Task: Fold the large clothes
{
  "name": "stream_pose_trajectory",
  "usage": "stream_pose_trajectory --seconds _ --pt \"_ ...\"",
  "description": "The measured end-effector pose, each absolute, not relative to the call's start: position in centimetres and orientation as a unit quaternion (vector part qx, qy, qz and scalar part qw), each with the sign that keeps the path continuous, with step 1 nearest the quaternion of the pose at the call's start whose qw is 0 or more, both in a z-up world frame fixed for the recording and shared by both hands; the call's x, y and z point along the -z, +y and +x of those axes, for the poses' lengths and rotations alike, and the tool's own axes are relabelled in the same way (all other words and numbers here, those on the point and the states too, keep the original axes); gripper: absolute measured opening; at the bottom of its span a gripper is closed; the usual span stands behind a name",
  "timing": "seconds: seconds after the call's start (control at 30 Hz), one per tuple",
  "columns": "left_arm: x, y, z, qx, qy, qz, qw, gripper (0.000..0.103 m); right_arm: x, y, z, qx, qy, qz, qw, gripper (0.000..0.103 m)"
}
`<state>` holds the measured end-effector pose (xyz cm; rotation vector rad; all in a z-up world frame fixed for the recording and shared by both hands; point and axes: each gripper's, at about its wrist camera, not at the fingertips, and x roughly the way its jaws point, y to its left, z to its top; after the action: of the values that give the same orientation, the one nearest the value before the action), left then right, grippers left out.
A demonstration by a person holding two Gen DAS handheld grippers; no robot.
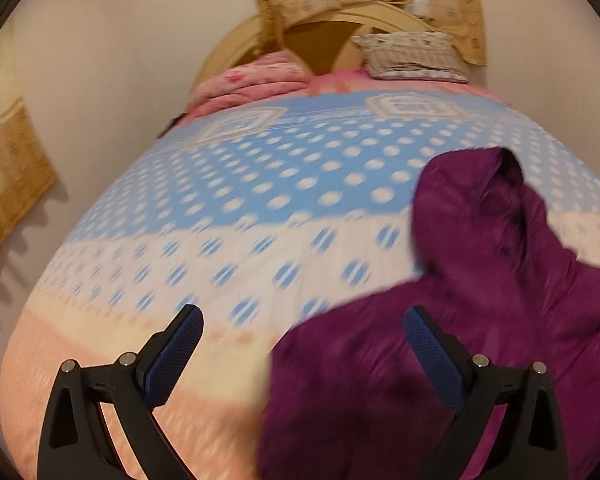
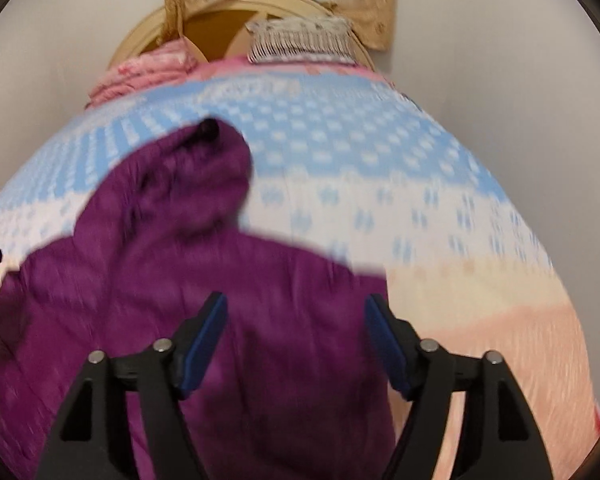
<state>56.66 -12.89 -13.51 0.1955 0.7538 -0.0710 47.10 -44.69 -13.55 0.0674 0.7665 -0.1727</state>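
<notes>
You are looking out over a bed whose bedspread (image 1: pixel 260 184) is filling most of both views: a blue band with white dots across the middle, a white band with blue dots nearer you, and a peach band closest to your grippers. A cream arched headboard (image 1: pixel 236 36) is standing at the far end under tan curtains (image 1: pixel 460 4), with a bunched pink blanket (image 1: pixel 252 80) lying at its left and a patterned pillow (image 1: pixel 412 56) sitting at its right.

The purple garment (image 2: pixel 204 280) is lying in a rumpled heap on the near part of the bedspread, one long sleeve-like part reaching away toward the blue band and ending in a dark opening. In the left wrist view it is sitting to the right, spreading under the right-hand finger; in the right wrist view it is covering the lower left and centre.

Your left gripper (image 1: pixel 302 320) is hovering with its blue-padded fingers (image 1: pixel 172 360) spread wide, gripping nothing, one over peach cloth and the other over the garment. Your right gripper (image 2: pixel 296 308) is likewise standing wide apart above the purple fabric, nothing between its pads. Both views are blurring, so fine creases are not readable.
</notes>
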Motion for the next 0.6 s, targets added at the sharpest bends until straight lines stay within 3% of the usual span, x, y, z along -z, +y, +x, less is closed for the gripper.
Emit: stream_pose_trajectory --seconds 0.6 --pt "18.1 -22.4 73.5 0.095 0.431 0.073 0.895 0.101 17.1 -46.2 66.1 0.016 0.412 0.083 0.907 0.073"
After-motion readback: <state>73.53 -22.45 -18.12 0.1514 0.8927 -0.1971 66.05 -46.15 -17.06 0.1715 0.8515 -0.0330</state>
